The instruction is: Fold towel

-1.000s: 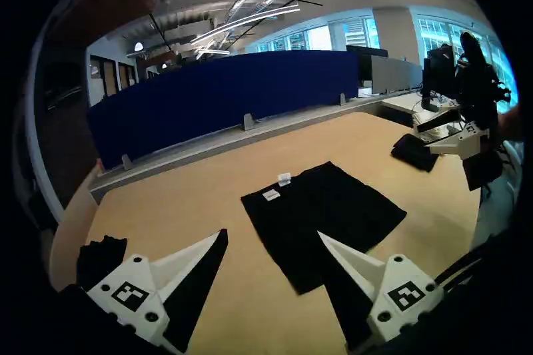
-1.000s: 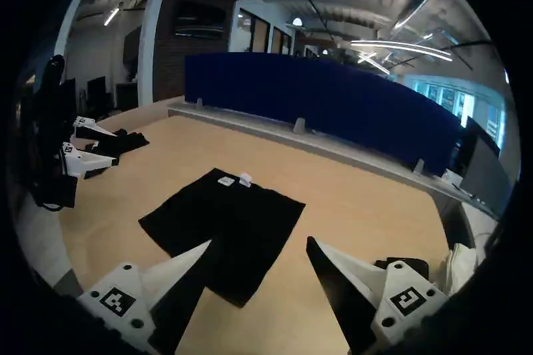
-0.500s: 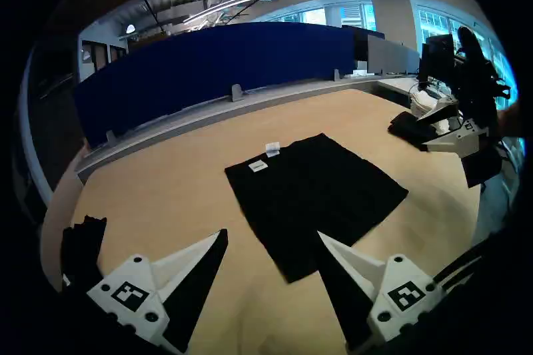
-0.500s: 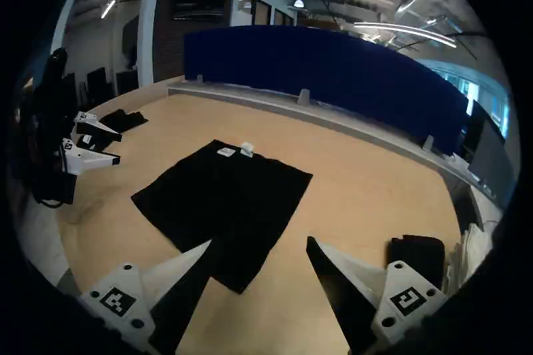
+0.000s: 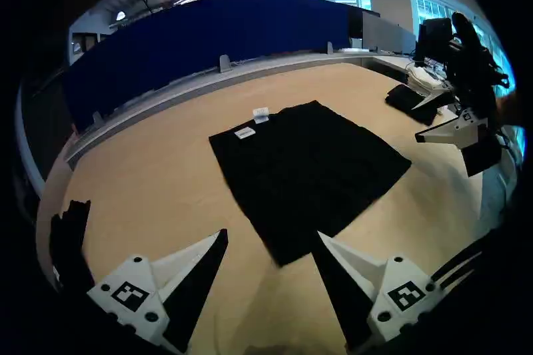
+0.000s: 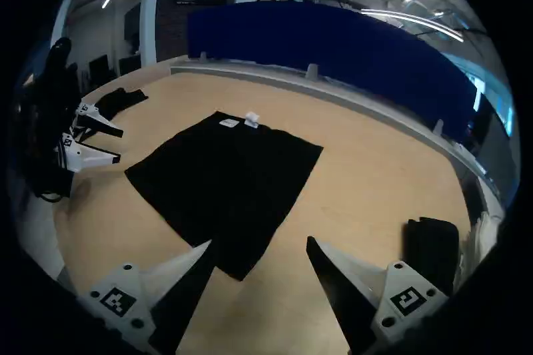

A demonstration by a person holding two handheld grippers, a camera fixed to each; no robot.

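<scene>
A black towel (image 5: 306,168) lies spread flat on the light wooden table (image 5: 153,175), with two white tags at its far edge. In the left gripper view my left gripper (image 5: 270,242) hangs open just above the towel's near corner, and the right gripper (image 5: 440,122) shows open at the far right. In the right gripper view the same towel (image 6: 223,178) lies ahead; my right gripper (image 6: 260,248) stands open over its near corner. The left gripper (image 6: 100,138) shows open at the far left.
A blue partition (image 5: 200,35) runs along the table's far side. A folded dark cloth (image 5: 408,102) lies at the right end of the table, seen again close by as dark cloth (image 6: 433,248). Another dark cloth (image 5: 66,248) lies at the left end, also dark cloth (image 6: 120,98).
Both grippers have tilted down and moved in toward the towel, which now sits larger and closer under their fingertips. Both stay open. The towel has not moved.
</scene>
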